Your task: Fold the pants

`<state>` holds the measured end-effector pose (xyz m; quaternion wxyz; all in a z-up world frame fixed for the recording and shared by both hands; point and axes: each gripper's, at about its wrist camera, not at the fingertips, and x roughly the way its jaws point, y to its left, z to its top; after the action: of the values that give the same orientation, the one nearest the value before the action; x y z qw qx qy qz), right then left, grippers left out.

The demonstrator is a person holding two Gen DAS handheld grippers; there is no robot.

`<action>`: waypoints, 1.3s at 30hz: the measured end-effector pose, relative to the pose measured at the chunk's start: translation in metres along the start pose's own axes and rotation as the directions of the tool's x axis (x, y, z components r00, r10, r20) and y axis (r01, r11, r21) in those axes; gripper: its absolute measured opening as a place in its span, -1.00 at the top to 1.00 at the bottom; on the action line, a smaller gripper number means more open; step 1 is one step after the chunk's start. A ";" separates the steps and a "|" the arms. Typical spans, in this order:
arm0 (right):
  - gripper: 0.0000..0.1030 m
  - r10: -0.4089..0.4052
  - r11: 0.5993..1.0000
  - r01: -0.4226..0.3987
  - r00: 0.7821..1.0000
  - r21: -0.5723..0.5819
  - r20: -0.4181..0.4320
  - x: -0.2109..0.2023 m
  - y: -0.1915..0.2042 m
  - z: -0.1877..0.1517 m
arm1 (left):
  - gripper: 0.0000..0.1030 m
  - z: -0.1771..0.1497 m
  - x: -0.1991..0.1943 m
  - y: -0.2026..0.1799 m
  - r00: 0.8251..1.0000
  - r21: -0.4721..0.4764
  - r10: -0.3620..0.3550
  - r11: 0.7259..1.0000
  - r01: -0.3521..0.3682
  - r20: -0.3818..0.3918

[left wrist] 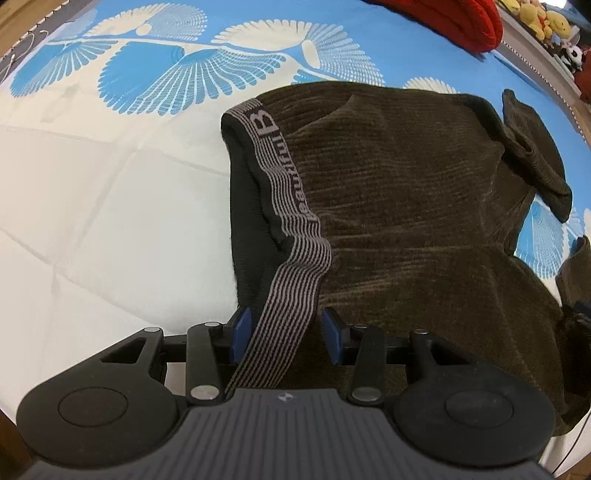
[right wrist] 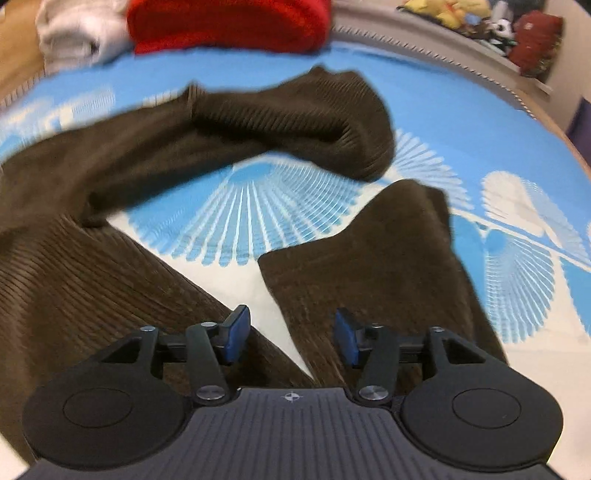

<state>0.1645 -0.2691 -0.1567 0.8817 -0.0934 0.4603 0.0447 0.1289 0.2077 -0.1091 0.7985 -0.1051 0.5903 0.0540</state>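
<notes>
place: bedroom | evidence: patterned bedspread (left wrist: 110,155), plush toys (left wrist: 543,18)

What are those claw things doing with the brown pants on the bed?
A person is folding brown pants on a blue and white bedspread, with a gripper in each hand. The left gripper is at the striped waistband, which runs between its fingers; the pads do not seem to pinch it. The right gripper is open and empty above the two legs, which lie spread apart, not yet folded together.
</notes>
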 end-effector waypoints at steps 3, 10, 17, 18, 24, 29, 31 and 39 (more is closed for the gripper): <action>0.06 -0.097 0.994 0.096 0.995 -0.051 -0.036 0.016 0.004 0.000 | 0.09 0.002 0.001 -0.002 1.000 0.005 -0.002 1.000 0.002 -0.004; 0.89 -0.169 0.929 0.097 0.970 0.358 0.173 -0.062 -0.090 -0.005 | 0.09 0.002 -0.004 -0.005 1.000 0.010 -0.026 1.000 0.025 0.013; 0.89 -0.428 0.376 0.183 0.904 0.908 -0.005 -0.153 -0.249 -0.162 | 0.09 -0.009 -0.006 -0.005 1.000 0.055 -0.016 0.998 0.017 -0.002; 0.89 -0.423 0.298 0.226 0.902 0.927 -0.084 -0.154 -0.263 -0.189 | 0.09 -0.011 -0.006 -0.004 1.000 0.058 -0.010 0.998 0.011 -0.005; 0.90 -0.296 0.042 0.249 0.928 0.968 -0.226 -0.153 -0.300 -0.283 | -0.41 -0.020 0.008 0.001 0.997 0.096 0.000 0.995 0.008 -0.080; 0.89 -0.248 0.150 0.287 0.937 0.946 -0.245 -0.136 -0.298 -0.271 | -0.49 -0.028 0.025 0.003 0.990 0.148 0.068 0.988 -0.049 -0.127; 0.79 -0.269 0.176 0.342 0.919 0.923 -0.289 -0.135 -0.298 -0.262 | -0.47 -0.030 0.029 0.005 0.985 0.168 0.109 0.982 -0.086 -0.130; 0.09 -0.568 0.286 0.327 0.815 0.901 -0.115 -0.184 -0.268 -0.205 | -0.48 -0.036 0.027 0.007 0.979 0.258 0.175 0.955 -0.143 -0.106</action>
<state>-0.0615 -0.5726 -0.0868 0.8143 0.2657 0.2614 -0.4449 0.1019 0.2049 -0.1461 0.7592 0.0408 0.6486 0.0369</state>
